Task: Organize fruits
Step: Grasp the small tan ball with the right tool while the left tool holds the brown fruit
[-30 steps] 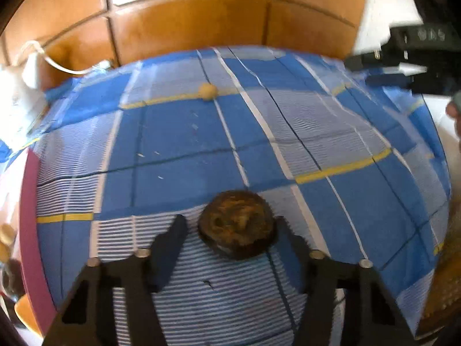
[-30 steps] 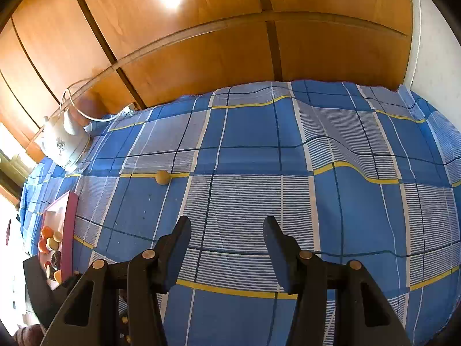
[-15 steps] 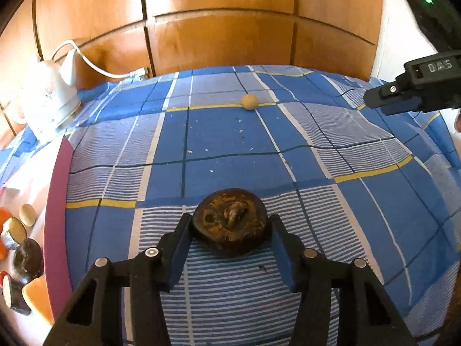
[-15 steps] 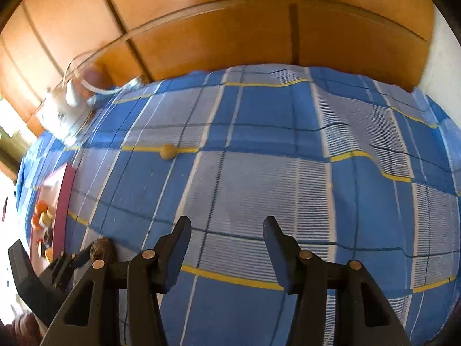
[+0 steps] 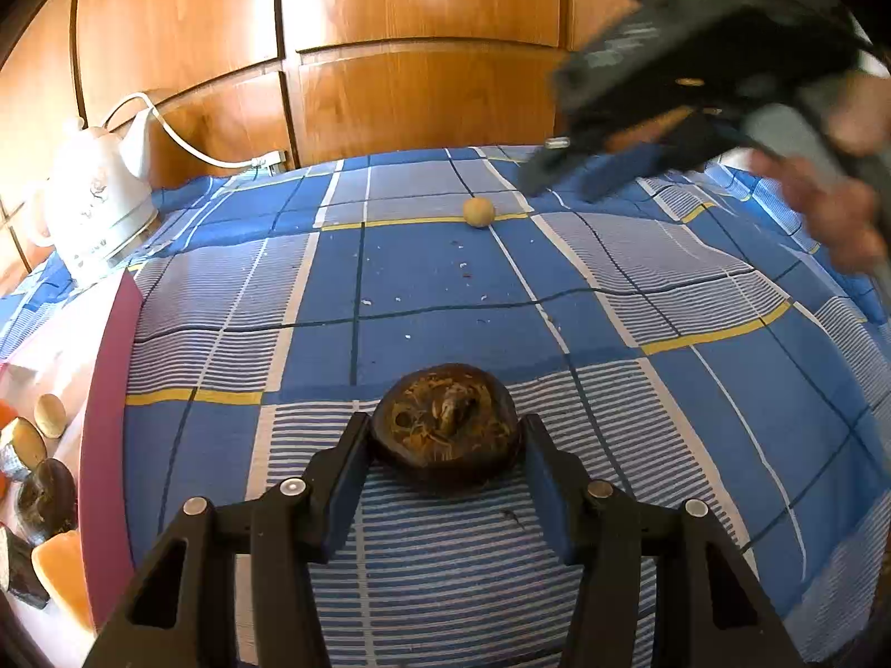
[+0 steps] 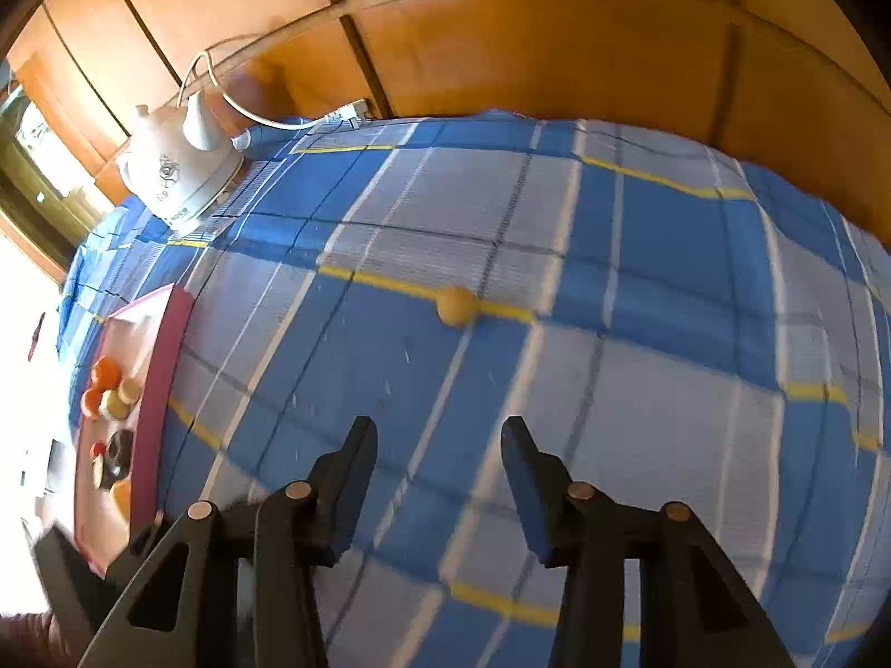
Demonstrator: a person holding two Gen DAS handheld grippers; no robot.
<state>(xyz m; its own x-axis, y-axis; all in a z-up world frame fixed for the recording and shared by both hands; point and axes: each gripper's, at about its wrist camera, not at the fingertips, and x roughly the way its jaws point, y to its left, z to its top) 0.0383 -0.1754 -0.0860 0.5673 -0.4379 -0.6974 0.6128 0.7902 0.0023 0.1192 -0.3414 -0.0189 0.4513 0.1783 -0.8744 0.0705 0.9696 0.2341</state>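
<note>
— So, how many loose fruits lie on the blue checked cloth (image 5: 445, 289)?

— Two. One dark brown, round, shrivelled fruit (image 5: 447, 427) with a rough yellowish centre sits between the fingers of the left gripper (image 5: 445, 459), whose blue pads touch it on both sides; the grip looks closed on it. One small, pale yellow, round fruit (image 6: 456, 305) rests on a yellow stripe farther back, well apart from the dark one.

— And the right gripper (image 6: 439, 481)?

— Its jaws have just been closing, yet a gap stands between them and nothing lies in it, only cloth below. (The left wrist view shows it as a dark blur at the upper right, with one hand (image 5: 830, 206) on it.)

— Anything else?

— One pink-edged tray (image 5: 108, 417) at the left edge of the cloth, holding several pieces: orange ones, dark ones, pale ones; an exact count is hard to make. One white electric kettle (image 6: 178, 172) with one white cord stands in the far left corner, before the wooden panelling (image 5: 417, 55).
</note>
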